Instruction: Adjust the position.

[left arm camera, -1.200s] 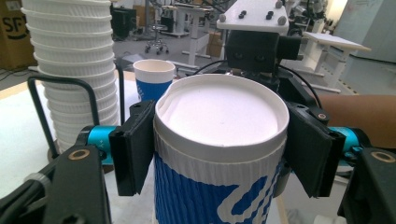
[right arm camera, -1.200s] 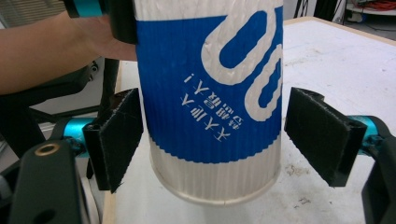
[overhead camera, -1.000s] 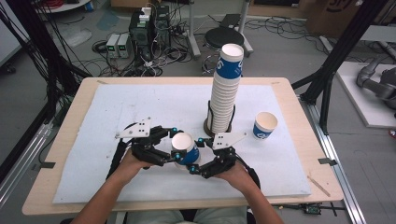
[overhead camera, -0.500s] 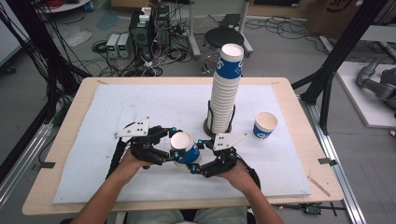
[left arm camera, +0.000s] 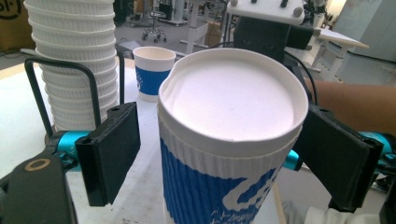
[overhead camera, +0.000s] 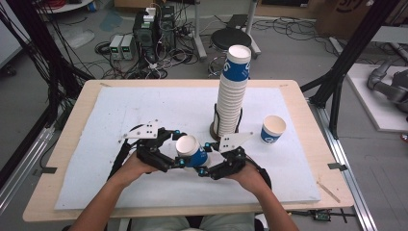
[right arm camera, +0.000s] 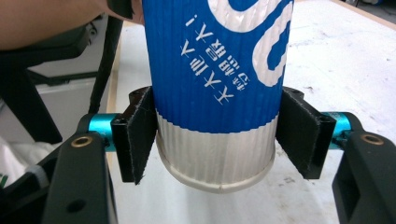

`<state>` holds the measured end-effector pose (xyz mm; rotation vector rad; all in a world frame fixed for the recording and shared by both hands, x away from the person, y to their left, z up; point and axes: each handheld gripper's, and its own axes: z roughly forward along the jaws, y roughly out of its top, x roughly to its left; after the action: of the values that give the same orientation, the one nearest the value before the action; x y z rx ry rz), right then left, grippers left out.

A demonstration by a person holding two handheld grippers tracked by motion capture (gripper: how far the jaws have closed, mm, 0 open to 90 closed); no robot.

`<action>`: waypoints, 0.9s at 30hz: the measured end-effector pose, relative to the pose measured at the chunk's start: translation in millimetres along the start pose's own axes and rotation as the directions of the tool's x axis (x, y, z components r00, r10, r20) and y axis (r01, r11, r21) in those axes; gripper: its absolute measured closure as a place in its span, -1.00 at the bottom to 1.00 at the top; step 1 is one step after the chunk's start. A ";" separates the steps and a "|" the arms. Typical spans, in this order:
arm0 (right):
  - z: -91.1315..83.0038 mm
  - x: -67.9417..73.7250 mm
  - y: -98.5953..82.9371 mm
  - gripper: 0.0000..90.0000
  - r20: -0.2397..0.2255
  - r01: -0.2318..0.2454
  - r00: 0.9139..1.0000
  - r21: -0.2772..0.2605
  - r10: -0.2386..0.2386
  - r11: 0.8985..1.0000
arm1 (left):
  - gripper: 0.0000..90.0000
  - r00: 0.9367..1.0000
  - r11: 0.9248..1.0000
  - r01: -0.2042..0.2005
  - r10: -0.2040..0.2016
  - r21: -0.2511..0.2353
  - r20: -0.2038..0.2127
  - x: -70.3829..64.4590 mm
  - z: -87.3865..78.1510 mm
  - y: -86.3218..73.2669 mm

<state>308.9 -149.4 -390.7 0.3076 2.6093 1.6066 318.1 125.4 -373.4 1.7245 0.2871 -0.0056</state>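
Black grippers point(overhead camera: 185, 156), cyan joints, grey plates

Even, diffuse overhead light, fairly bright, no hard glare. High view: soft, low-res, slightly blurry throughout; straight lines bow a bit toward the edges, esp. frame posts at left & right. Faint soft shadows on the white mat of the counter point(overhead camera: 144, 110) near the cup stack point(overhead camera: 231, 96). Left tool view: held cup point(left arm camera: 231, 140) rim sharp enough, its inside washed pale; far bkgd bright & hazy. Right tool view: cup print crisp, near tool parts at bottom corners dark & soft.
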 end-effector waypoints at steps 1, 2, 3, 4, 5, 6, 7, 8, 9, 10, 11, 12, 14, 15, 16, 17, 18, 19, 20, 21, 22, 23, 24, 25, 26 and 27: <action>-1.0 -0.7 1.7 -0.25 -0.001 0.005 1.000 0.006 -0.005 1.000 | -0.66 1.000 1.000 0.006 -0.006 0.002 -0.001 0.8 -1.0 0.9; -3.5 -1.6 4.7 -0.25 0.005 0.016 1.000 0.022 -0.016 1.000 | -0.66 1.000 1.000 0.002 -0.002 0.006 0.000 1.8 -2.2 1.5; -5.5 -2.6 7.1 -0.25 0.006 0.031 0.999 0.033 -0.032 0.999 | -0.66 1.000 1.000 0.007 -0.007 0.006 0.006 2.7 -3.5 1.8; -7.8 -3.2 9.9 -0.25 0.015 0.045 0.999 0.047 -0.046 0.998 | -0.66 1.000 1.000 0.011 -0.012 0.011 0.013 3.5 -4.8 2.3; -10.3 -4.1 12.7 -0.25 0.019 0.050 0.998 0.059 -0.052 0.997 | -0.66 1.000 1.000 0.011 -0.011 0.024 0.012 4.0 -5.8 2.9; -12.7 -5.1 15.3 -0.25 0.026 0.059 0.998 0.068 -0.061 0.996 | -0.66 1.000 0.999 0.006 -0.007 0.038 0.017 4.2 -6.9 4.0; -12.7 -5.1 15.3 -0.25 0.026 0.059 0.998 0.068 -0.061 0.996 | -0.65 1.000 0.999 0.006 -0.007 0.038 0.017 4.2 -6.9 4.0; -18.5 -8.2 21.3 -0.25 0.031 0.067 0.997 0.093 -0.071 0.993 | -0.65 1.000 0.998 0.001 -0.002 0.059 0.016 4.4 -9.2 7.0; -19.3 -8.9 22.4 -0.25 0.032 0.071 0.997 0.099 -0.075 0.993 | -0.65 1.000 0.998 -0.005 0.004 0.069 0.016 4.8 -10.4 8.9; -20.6 -10.2 24.5 -0.25 0.031 0.077 0.996 0.113 -0.081 0.991 | -0.66 1.000 0.997 -0.007 0.006 0.078 0.011 5.0 -11.5 10.8; -21.8 -10.7 26.7 -0.25 0.033 0.081 0.996 0.134 -0.086 0.988 | -0.66 1.000 0.996 -0.008 0.007 0.087 0.006 5.6 -12.5 12.7; -22.4 -11.1 28.7 -0.25 0.035 0.089 0.995 0.150 -0.096 0.985 | -0.66 1.000 0.996 -0.006 0.006 0.089 0.002 6.0 -13.2 13.7; -22.7 -11.4 33.2 -0.25 0.030 0.108 0.993 0.182 -0.115 0.977 | -0.66 1.000 0.994 -0.003 0.003 0.105 0.000 7.7 -14.9 16.9; -22.6 -11.3 34.9 -0.25 0.029 0.117 0.992 0.198 -0.125 0.973 | -0.65 1.000 0.993 -0.007 0.007 0.119 0.002 8.2 -15.8 18.6; -22.4 -10.8 37.0 -0.25 0.028 0.129 0.990 0.219 -0.138 0.967 | -0.66 1.000 0.992 -0.005 0.005 0.123 0.005 7.9 -15.7 20.0; -22.1 -11.0 39.2 -0.25 0.031 0.143 0.987 0.239 -0.155 0.961 | -0.65 1.000 0.991 -0.011 0.009 0.135 0.013 7.9 -16.4 21.7; -21.7 -10.6 41.0 -0.25 0.026 0.147 0.987 0.255 -0.159 0.956 | -0.65 1.000 0.989 -0.015 0.013 0.147 0.016 7.7 -16.7 23.4; -21.1 -10.8 42.8 -0.25 0.021 0.156 0.986 0.267 -0.167 0.951 | -0.65 1.000 0.988 -0.016 0.014 0.153 0.018 7.4 -16.5 24.7; -20.4 -10.7 44.7 -0.25 0.014 0.162 0.985 0.283 -0.172 0.946 | -0.65 1.000 0.987 -0.016 0.013 0.159 0.019 7.4 -16.0 25.8; -19.0 -10.3 46.1 -0.25 0.007 0.165 0.985 0.296 -0.174 0.941 | -0.65 1.000 0.986 -0.019 0.017 0.168 0.019 7.5 -15.5 26.6; -17.3 -10.2 47.8 -0.25 0.002 0.173 0.983 0.314 -0.183 0.933 | -0.65 1.000 0.984 -0.019 0.016 0.176 0.020 7.6 -15.3 27.2; -15.8 -9.9 48.8 -0.25 -0.005 0.179 0.982 0.327 -0.188 0.928 | -0.65 1.000 0.982 -0.019 0.015 0.190 0.025 7.7 -14.0 27.9; -13.0 -9.6 50.6 -0.25 -0.015 0.188 0.981 0.351 -0.195 0.917 | -0.65 0.999 0.979 -0.021 0.015 0.202 0.029 7.4 -12.7 28.3; -10.5 -9.1 51.9 -0.25 -0.021 0.193 0.980 0.367 -0.199 0.910 | -0.65 0.999 0.979 -0.021 0.015 0.202 0.029 7.4 -12.7 28.3; -7.8 -8.3 53.7 -0.25 -0.027 0.200 0.978 0.389 -0.206 0.899 | -0.65 0.999 0.975 -0.021 0.014 0.219 0.033 6.8 -10.6 28.9; -5.8 -8.4 54.7 -0.25 -0.033 0.208 0.977 0.395 -0.212 0.895 | -0.65 0.999 0.969 -0.029 0.021 0.245 0.039 6.0 -7.4 29.1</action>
<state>323.6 -132.4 -339.9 0.0449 2.8280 1.0001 328.4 129.5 -344.8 1.9716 0.2458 -0.0555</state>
